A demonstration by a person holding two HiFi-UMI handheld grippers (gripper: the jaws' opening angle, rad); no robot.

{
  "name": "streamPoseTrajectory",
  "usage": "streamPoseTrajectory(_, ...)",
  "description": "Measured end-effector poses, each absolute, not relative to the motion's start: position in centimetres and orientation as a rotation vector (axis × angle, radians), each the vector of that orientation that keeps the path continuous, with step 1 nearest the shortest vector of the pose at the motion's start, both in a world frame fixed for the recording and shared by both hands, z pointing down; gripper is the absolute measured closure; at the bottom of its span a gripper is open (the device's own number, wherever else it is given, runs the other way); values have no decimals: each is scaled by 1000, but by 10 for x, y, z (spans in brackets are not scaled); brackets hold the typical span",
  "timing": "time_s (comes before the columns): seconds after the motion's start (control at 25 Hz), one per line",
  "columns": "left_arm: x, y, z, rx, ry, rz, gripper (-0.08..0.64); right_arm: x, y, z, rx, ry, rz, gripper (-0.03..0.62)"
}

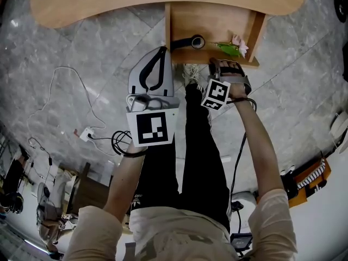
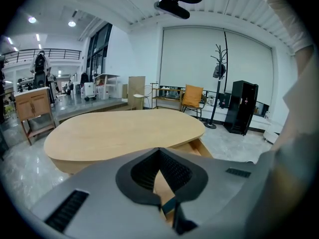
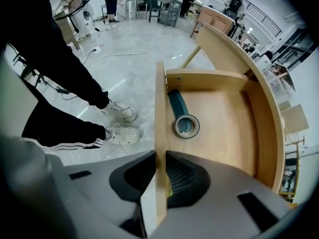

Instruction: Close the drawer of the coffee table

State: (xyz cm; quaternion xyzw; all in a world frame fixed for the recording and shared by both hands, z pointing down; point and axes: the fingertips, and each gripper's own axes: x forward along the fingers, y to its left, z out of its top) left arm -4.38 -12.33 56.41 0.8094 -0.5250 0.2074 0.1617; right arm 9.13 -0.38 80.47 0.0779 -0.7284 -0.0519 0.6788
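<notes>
left gripper (image 1: 161, 56): jaws together on nothing, tip just beside the drawer's left corner; I cannot tell whether it touches the wood.
coffee table (image 1: 109, 4): its top lies ahead of the person, across the top of the head view.
drawer (image 1: 255, 31): pulled out toward the person, with a tape roll (image 1: 197, 41) inside.
drawer front (image 3: 160, 108): its long axis runs side to side, square to the push (judged: straight away, under the tabletop).
right gripper (image 3: 160, 156): the nearer hand, pointing steeply down, jaws narrowed onto the drawer front with one pad on each face.
</notes>
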Motion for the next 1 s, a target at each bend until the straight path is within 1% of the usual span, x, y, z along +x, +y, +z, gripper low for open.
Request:
streamPoseTrajectory(0.24, -46, -126, 567, 2292, -1509, 602, 551, 96, -5, 797, 201, -1625, -114, 524)
streamPoseTrajectory(0.44, -49, -130, 565, 2283, -1528, 594, 551, 94, -6, 774, 231, -1637, -124, 523)
streamPoseTrajectory(0.56, -45, -134, 561, 2318, -1524, 649, 551, 95, -10, 756, 268, -1648, -135, 523)
streamPoseTrajectory(0.8, -41, -143, 547, 2327, -1531, 631, 551, 98, -27, 719, 355, -1660, -163, 517)
streamPoseTrajectory(1.0, -43, -145, 546, 2306, -1553, 612, 551, 114, -58, 713, 452, -1627, -177, 509)
